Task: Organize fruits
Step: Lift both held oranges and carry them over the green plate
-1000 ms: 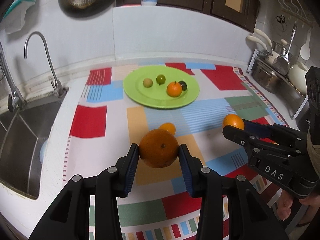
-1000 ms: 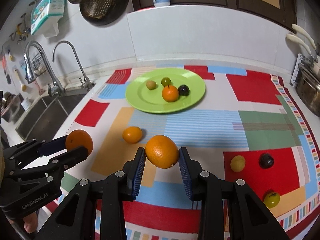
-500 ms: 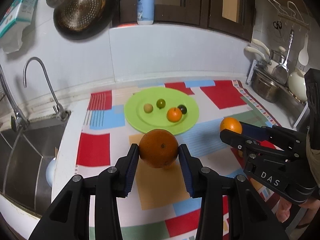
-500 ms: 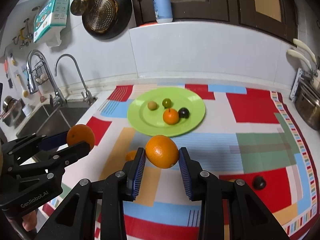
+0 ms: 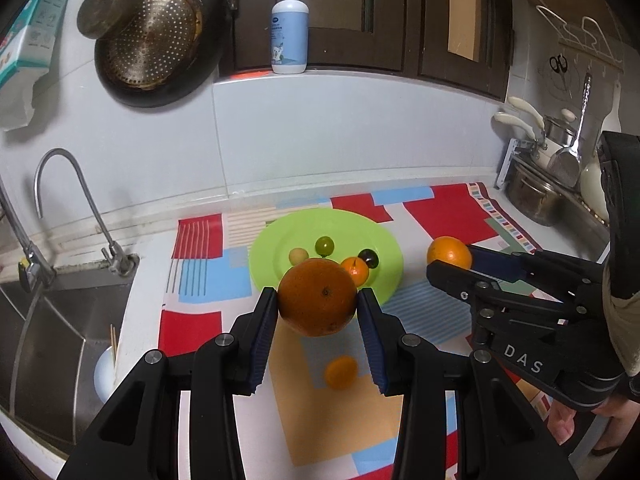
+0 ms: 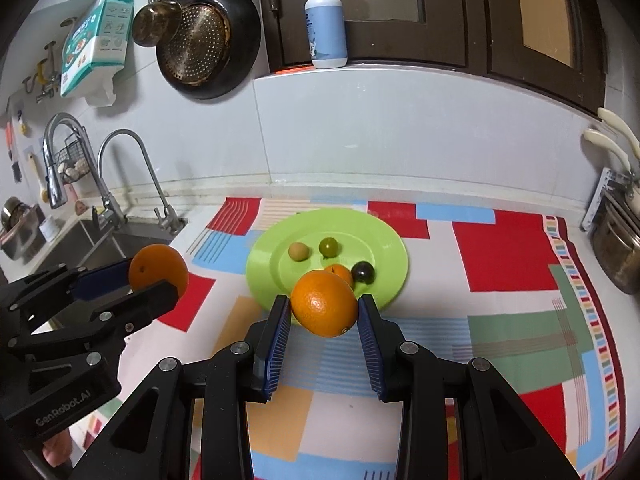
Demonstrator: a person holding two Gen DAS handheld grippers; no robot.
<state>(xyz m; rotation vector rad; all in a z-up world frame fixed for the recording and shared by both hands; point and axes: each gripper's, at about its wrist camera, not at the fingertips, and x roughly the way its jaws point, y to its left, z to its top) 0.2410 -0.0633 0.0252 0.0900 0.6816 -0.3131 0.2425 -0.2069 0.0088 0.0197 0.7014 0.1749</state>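
Note:
In the left wrist view my left gripper (image 5: 317, 296) is shut on a dark orange (image 5: 318, 300), held in the air just short of the green plate (image 5: 268, 264). On the plate lie a yellowish fruit (image 5: 298, 256), a green fruit (image 5: 324, 245), a small orange (image 5: 357, 271) and a dark plum (image 5: 369, 258). My right gripper (image 6: 324, 302) is shut on a brighter orange (image 6: 325, 306), also raised before the plate (image 6: 386, 256). Each gripper shows in the other's view, with its orange (image 5: 448, 252) (image 6: 159, 268). A small orange (image 5: 341, 372) lies on the mat below.
A patchwork mat (image 5: 440, 208) covers the counter. A sink (image 5: 48, 320) with a faucet (image 5: 80, 200) lies to the left. Pots on a rack (image 5: 536, 196) stand at the right. A soap bottle (image 5: 290, 28) and a hanging pan (image 5: 160, 44) are on the back wall.
Both grippers have risen with their oranges and come closer to the plate. The small orange on the mat now lies below and behind the left gripper's fingertips.

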